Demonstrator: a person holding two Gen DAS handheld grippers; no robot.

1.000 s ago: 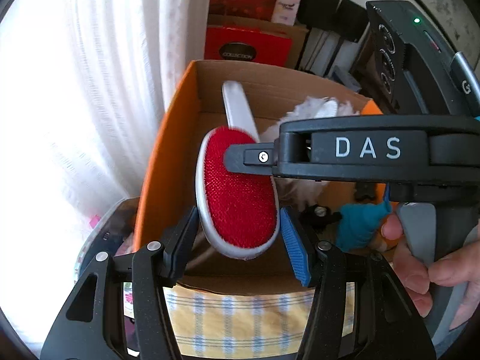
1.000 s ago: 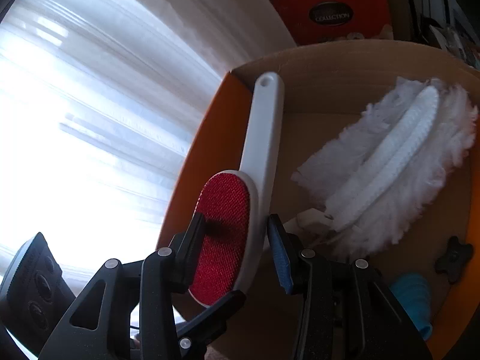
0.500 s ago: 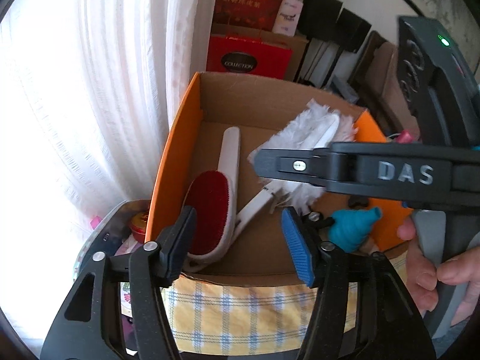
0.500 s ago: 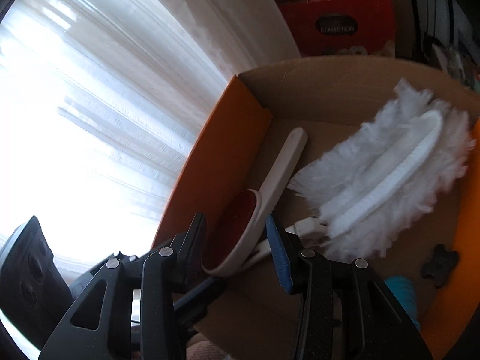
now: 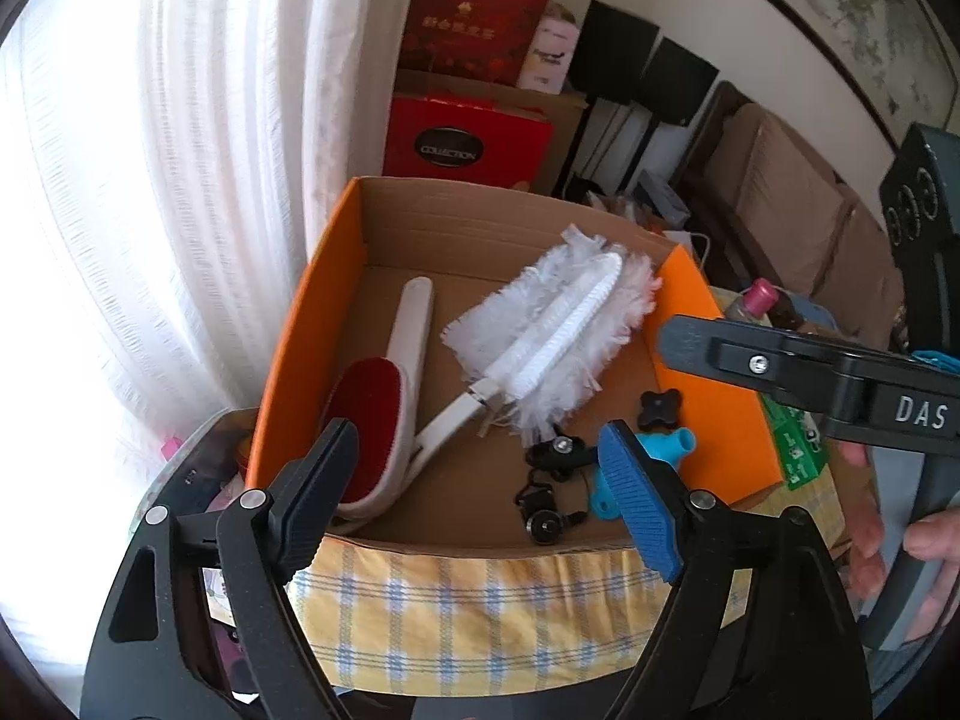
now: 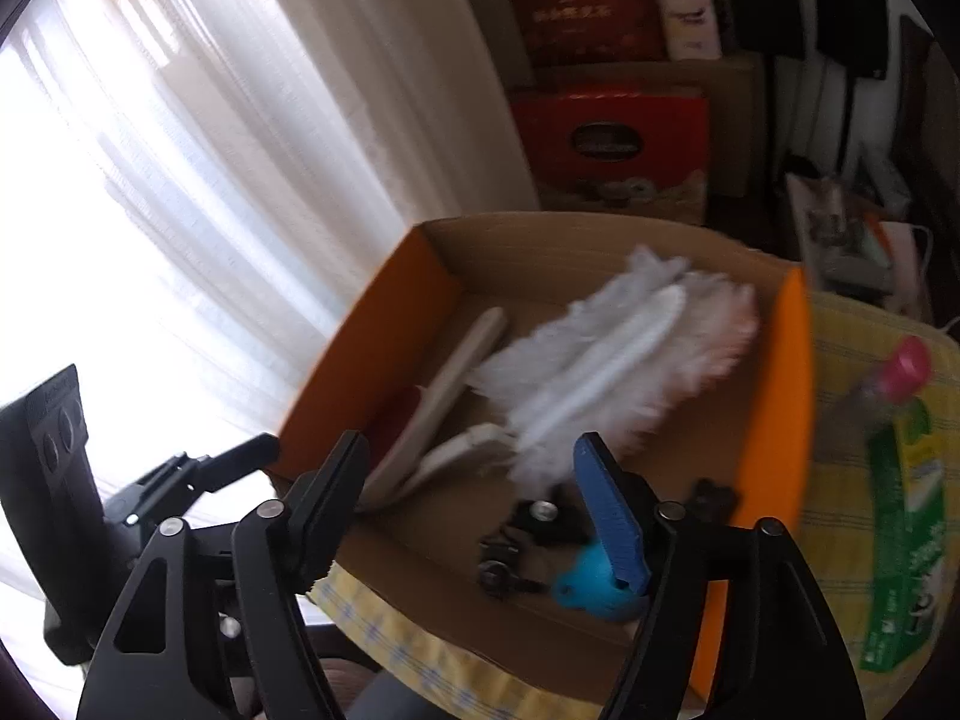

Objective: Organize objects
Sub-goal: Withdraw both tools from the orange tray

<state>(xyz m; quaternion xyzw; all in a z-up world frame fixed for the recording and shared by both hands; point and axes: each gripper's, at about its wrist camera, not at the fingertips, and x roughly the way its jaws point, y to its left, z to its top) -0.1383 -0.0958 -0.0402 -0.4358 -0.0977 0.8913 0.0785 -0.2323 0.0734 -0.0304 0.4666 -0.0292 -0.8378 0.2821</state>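
Both grippers spread wide, empty, L gripper (image 5: 480, 474) & R gripper (image 6: 474, 510) above cardboard box (image 5: 312, 294) near edge, red lint brush (image 5: 375, 420) lying along box's left wall, white duster (image 5: 558, 336) beside it mid-box, on checked tablecloth (image 5: 480, 618)

Orange box (image 5: 288, 360); red lint brush (image 5: 366, 420); white duster (image 5: 558, 336); yellow-blue checked cloth (image 5: 456, 618).

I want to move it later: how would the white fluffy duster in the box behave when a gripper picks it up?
The white duster looks light, given its airy fibres. Those fibres would probably squash and slip, so its stiff-looking white handle seems the safer grip.
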